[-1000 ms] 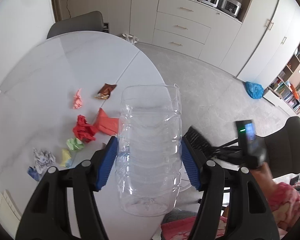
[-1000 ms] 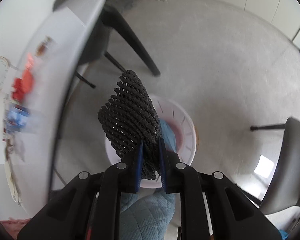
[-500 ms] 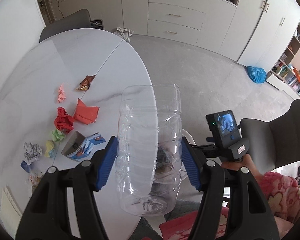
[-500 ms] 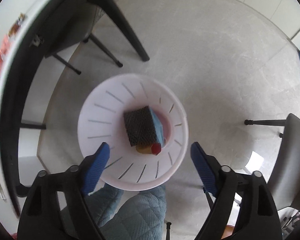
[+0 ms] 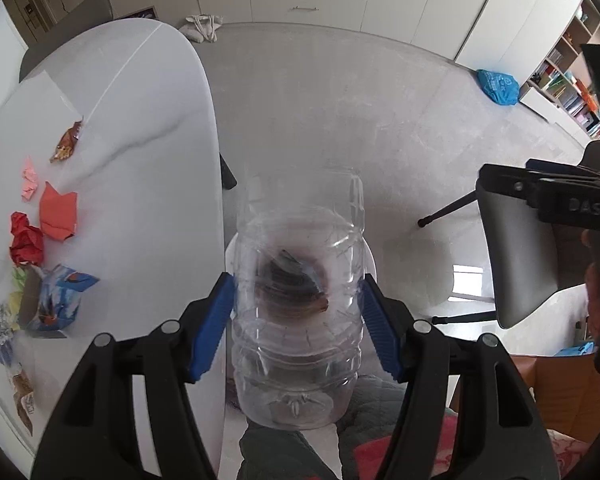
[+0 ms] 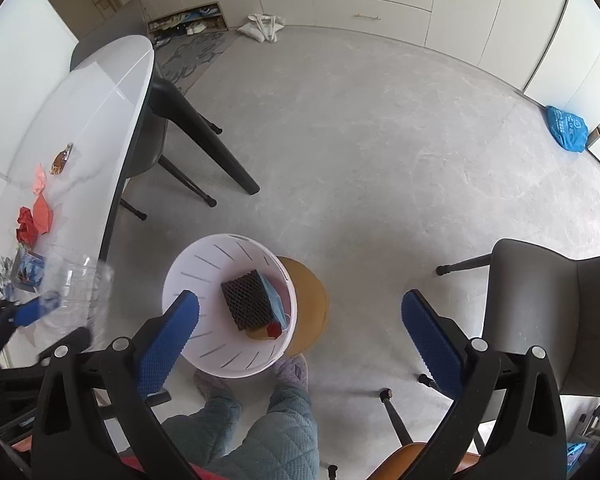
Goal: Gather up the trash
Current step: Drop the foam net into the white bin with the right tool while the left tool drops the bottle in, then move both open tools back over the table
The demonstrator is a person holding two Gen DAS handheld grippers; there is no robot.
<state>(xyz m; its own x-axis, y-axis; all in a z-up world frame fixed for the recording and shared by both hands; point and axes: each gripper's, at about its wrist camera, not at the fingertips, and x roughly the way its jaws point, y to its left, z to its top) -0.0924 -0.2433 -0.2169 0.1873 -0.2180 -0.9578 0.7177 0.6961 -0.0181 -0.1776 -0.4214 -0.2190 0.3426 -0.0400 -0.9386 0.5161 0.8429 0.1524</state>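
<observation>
A clear ribbed plastic bottle sits clamped between the blue pads of the left hand-held gripper, base nearest, over the white slotted bin on the floor. In the bin lie a black mesh pad and blue packaging. Crumpled red paper, orange paper and a blue wrapper lie on the bench at left.

One clear ribbed plastic bottle. One white slotted plastic bin on the floor, with one black mesh foam block inside. On the white counter: two red crumpled papers, one pink scrap, one brown wrapper, one blue printed carton. Two blue-padded tools.
</observation>
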